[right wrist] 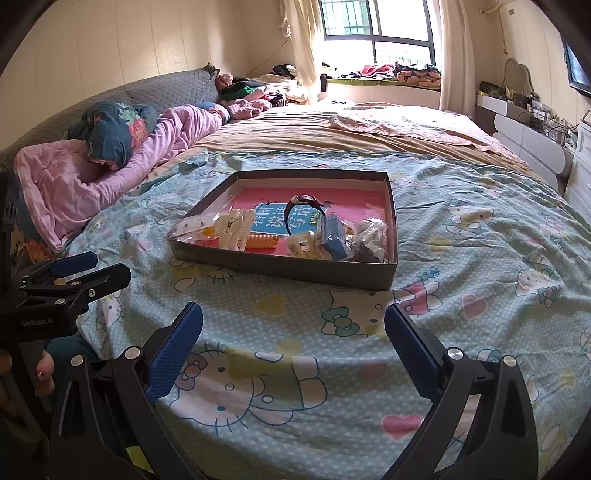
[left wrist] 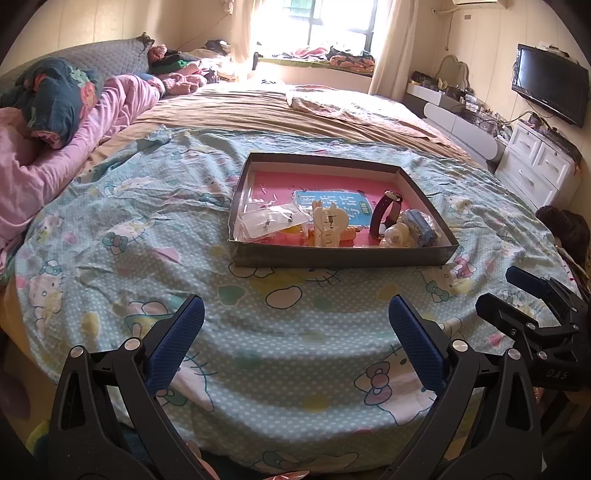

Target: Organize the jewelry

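Here both grippers [left wrist: 295,339] [right wrist: 293,343] gape, seemingly clear of tray's [left wrist: 343,256] near edge

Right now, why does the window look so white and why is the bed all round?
Left wrist view: sunlight blows the window out to white glare. Both views: the fisheye lens bends the bed into a curve and darkens the corners. The tray stays sharp.

a: how many trays on the bed?
b: one tray [left wrist: 343,258]; inside it one watch [left wrist: 386,214], one orange coil tie [right wrist: 261,242] and one blue box [right wrist: 336,236]
a: hair claws?
b: two; a big cream one [left wrist: 327,225] and a small pale one [right wrist: 301,243]
a: plastic bags?
b: two that i can count [left wrist: 266,221] [right wrist: 369,236]
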The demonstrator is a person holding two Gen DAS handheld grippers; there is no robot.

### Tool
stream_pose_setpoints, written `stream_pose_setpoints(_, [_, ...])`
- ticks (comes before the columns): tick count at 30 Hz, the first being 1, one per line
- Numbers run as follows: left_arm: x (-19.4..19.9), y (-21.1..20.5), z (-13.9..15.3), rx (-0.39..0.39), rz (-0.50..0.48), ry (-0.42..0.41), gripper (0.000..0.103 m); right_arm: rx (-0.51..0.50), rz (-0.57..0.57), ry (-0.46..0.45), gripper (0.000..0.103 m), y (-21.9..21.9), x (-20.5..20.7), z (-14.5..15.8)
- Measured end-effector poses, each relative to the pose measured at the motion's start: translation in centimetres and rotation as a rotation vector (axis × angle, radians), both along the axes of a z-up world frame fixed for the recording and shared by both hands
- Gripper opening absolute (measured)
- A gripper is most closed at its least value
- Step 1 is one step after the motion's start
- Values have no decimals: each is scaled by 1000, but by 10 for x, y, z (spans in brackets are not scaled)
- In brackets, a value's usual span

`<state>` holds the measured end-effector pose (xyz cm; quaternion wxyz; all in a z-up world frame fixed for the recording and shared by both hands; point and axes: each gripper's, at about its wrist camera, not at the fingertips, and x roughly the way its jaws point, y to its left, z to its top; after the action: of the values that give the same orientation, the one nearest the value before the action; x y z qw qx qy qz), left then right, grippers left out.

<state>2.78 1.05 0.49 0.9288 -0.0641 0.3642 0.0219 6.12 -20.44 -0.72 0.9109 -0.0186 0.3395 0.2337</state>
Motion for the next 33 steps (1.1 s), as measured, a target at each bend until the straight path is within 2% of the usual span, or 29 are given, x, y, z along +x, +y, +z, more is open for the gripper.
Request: stream_pose_setpoints(33, [0,4,2,-18,1,2,94,-5,-3,8,98,1,-1,0])
